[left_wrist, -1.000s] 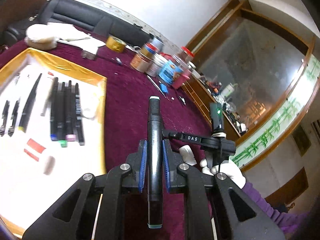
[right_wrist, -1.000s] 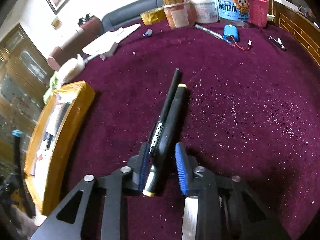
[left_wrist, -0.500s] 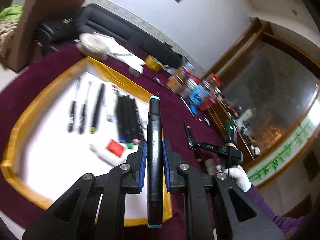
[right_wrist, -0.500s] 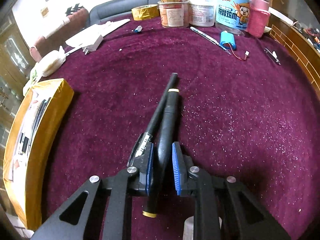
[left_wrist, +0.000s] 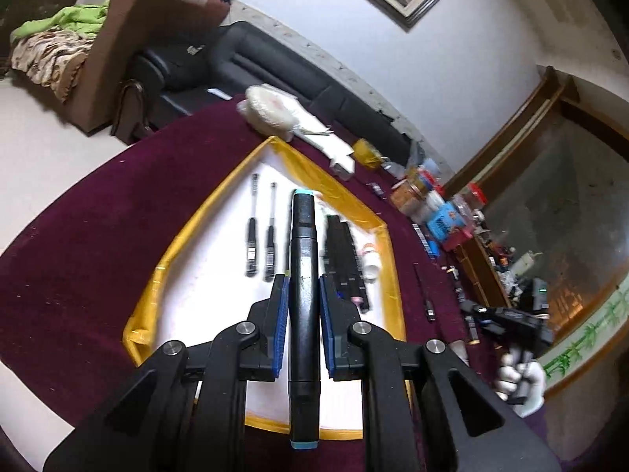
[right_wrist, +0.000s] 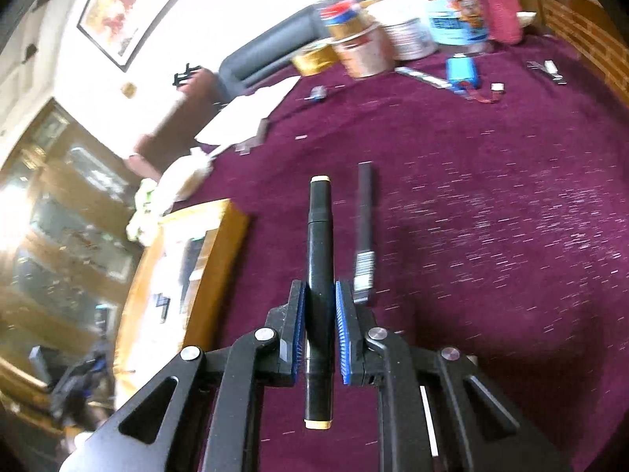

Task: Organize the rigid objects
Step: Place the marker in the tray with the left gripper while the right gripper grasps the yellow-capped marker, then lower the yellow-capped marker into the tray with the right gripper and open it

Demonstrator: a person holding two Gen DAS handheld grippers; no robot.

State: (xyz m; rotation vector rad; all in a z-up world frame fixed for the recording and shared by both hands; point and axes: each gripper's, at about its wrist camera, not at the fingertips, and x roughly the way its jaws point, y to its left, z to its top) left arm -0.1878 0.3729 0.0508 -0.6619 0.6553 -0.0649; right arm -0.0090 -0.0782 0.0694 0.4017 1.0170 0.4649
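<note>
My left gripper (left_wrist: 302, 295) is shut on a black marker with teal end caps (left_wrist: 302, 259) and holds it above the yellow-rimmed tray (left_wrist: 184, 236). The tray holds two thin pens (left_wrist: 261, 236) and a row of black markers (left_wrist: 346, 259). My right gripper (right_wrist: 319, 303) is shut on a black marker with cream end caps (right_wrist: 319, 236), lifted off the maroon tablecloth (right_wrist: 491, 236). A thin black pen with a barcode label (right_wrist: 365, 232) lies on the cloth just right of it. The tray (right_wrist: 220, 244) shows to the left in the right wrist view.
Jars and tins (right_wrist: 412, 27), a gold tape roll (right_wrist: 314, 55), a blue battery pack (right_wrist: 462, 70) and white papers (right_wrist: 251, 114) crowd the table's far side. Small items (left_wrist: 456, 279) lie on the cloth right of the tray. A sofa (left_wrist: 275, 74) stands behind the table.
My left gripper has swung left with the teal-capped marker, over the tray. My right gripper has closed on the cream-capped marker and lifted it away from the thin pen.
</note>
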